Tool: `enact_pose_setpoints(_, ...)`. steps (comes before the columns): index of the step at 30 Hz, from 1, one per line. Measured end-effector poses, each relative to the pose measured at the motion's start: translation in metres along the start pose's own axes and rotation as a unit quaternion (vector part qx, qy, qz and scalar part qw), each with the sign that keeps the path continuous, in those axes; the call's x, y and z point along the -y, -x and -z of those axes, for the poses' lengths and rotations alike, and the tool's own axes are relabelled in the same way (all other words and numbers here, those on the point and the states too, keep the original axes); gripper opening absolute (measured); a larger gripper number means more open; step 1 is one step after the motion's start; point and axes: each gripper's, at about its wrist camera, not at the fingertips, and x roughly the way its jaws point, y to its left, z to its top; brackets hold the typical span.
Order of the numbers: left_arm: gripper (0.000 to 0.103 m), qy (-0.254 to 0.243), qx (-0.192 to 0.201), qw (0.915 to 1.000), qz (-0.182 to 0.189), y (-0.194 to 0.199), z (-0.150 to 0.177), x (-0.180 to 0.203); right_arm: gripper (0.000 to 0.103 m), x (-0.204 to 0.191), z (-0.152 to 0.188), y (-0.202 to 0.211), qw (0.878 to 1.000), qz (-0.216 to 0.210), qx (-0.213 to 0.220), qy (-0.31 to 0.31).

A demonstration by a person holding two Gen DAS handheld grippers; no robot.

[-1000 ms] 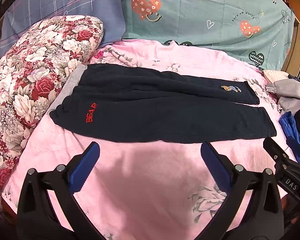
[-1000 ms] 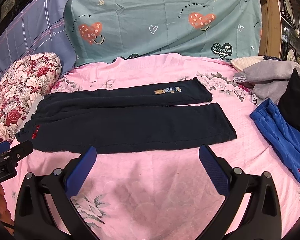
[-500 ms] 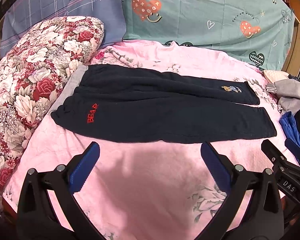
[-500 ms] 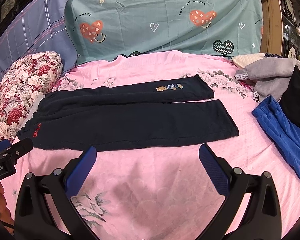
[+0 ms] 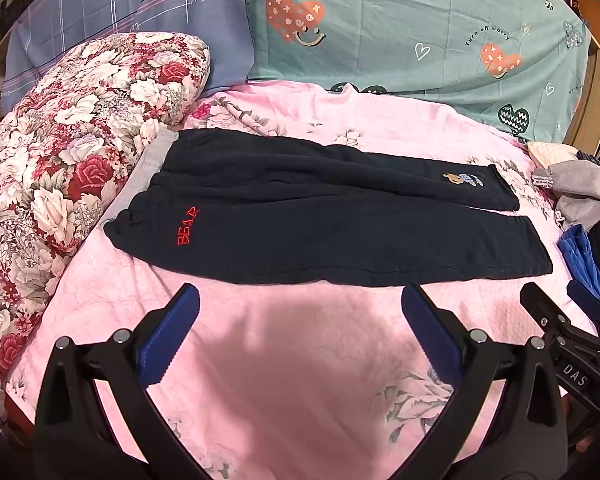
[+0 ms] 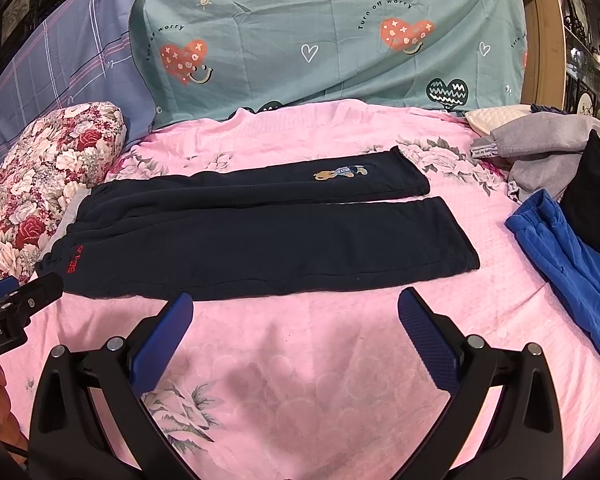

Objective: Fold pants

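Observation:
Dark navy pants [image 5: 320, 216] lie flat on the pink bed [image 5: 300, 380], waist to the left, legs to the right, with red "BEAR" lettering near the waist and a small bear patch on the far leg. They also show in the right wrist view [image 6: 260, 236]. My left gripper [image 5: 300, 300] is open and empty, just short of the near leg's edge. My right gripper [image 6: 296, 304] is open and empty, also just short of the near leg. Each gripper shows at the edge of the other's view.
A floral pillow [image 5: 60, 152] lies left of the waist. A blue garment [image 6: 560, 248], grey clothes [image 6: 548, 152] and a black item [image 6: 596, 192] are piled to the right of the cuffs. A teal heart-print sheet [image 6: 340, 40] hangs behind.
Both grippers have shifted slightly; the pants sit a little lower and nearer in both views. Nothing was grasped.

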Motion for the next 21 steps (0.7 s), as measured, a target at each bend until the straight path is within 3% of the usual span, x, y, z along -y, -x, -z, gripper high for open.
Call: enact_pose_setpoints(21, 0.101, -0.002, -0.006, 1.0000, 0.001, -0.0060, -0.0041, 0.0030, 0.102, -0.0040, -0.0003, -0.0047, 1.000, -0.001, -0.004, 0.007)
